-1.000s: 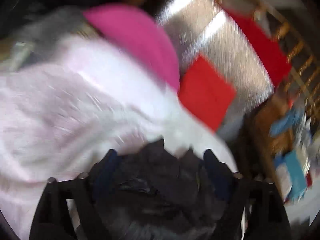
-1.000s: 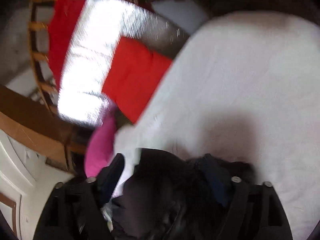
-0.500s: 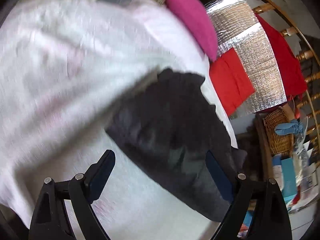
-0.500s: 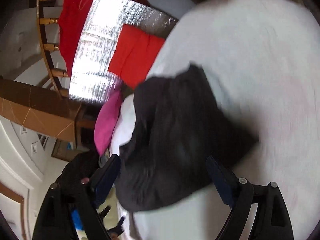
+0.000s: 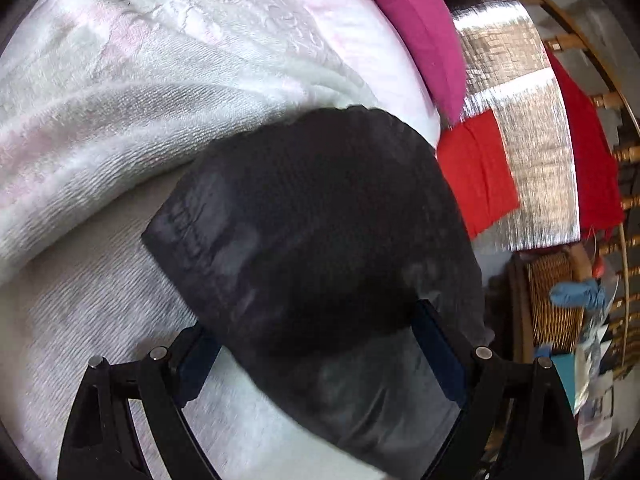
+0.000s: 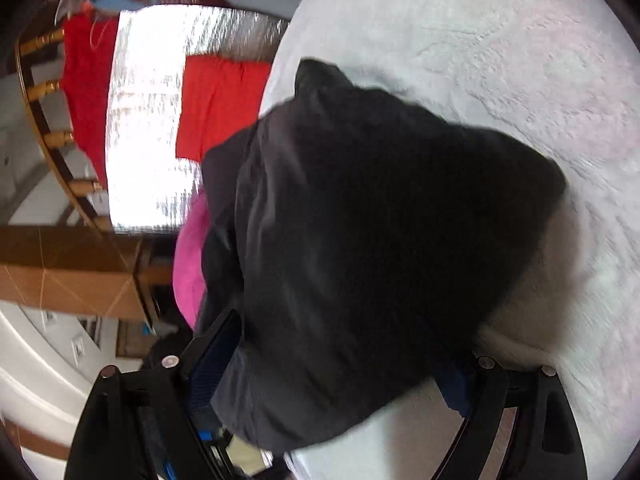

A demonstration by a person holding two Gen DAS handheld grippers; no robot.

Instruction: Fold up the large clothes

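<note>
Left wrist view shows our left gripper (image 5: 316, 344) with its fingers spread wide and a black garment (image 5: 320, 216) lying between them, the cloth passing over both pads; we judge it released, since nothing looks pinched. In the right wrist view our right gripper (image 6: 340, 376) stands equally wide, the same dark bundle (image 6: 360, 240) draped across its fingers, also let go. We read the garment as laid down in a loose heap on the bed so that we can take fresh holds at its edges before folding. Beneath it is a white, faintly pink textured blanket (image 5: 120, 80). Beside the bed we see a magenta cushion (image 5: 420, 28), a silver foil sheet (image 5: 528, 140) with red cloth (image 5: 476, 172) on it, and a wicker basket (image 5: 552, 300).
</note>
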